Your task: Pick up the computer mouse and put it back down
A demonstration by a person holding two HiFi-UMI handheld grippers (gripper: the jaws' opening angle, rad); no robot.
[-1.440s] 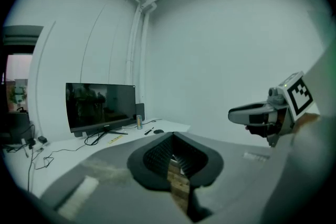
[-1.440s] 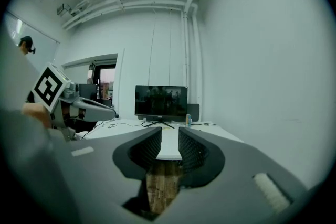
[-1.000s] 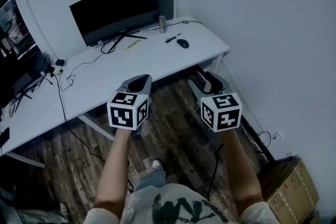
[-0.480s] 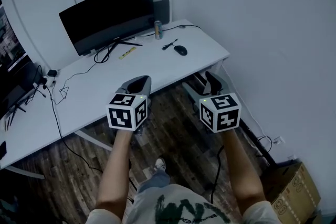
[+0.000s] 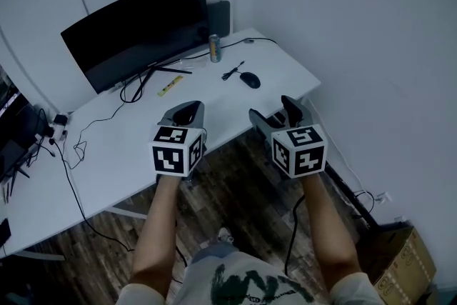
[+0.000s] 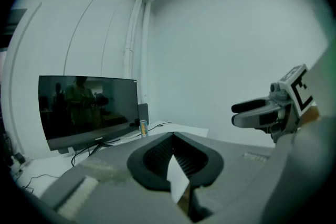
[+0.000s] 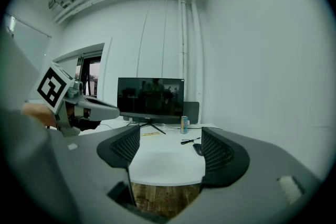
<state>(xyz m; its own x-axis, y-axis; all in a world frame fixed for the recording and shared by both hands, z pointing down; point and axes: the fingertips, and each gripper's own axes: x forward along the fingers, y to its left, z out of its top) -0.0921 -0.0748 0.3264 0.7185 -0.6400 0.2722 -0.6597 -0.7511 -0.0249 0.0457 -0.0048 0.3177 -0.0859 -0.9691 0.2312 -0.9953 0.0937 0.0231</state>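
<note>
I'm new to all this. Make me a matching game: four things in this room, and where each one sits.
1 black computer mouse
2 slim drink can
3 brown cardboard box
4 flat yellow strip

A on the wooden floor
B upright beside the black monitor
C lying in front of that monitor
D beside a short black cable

Pairs: 1-D, 2-B, 3-A, 4-C.

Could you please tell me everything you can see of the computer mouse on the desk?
The computer mouse is small, dark and oval, seemingly plastic. It lies flat on the white desk near its right end, a little right of the drink can and nearer the front edge. A dark cable lies just beside it; whether they join is unclear.
</note>
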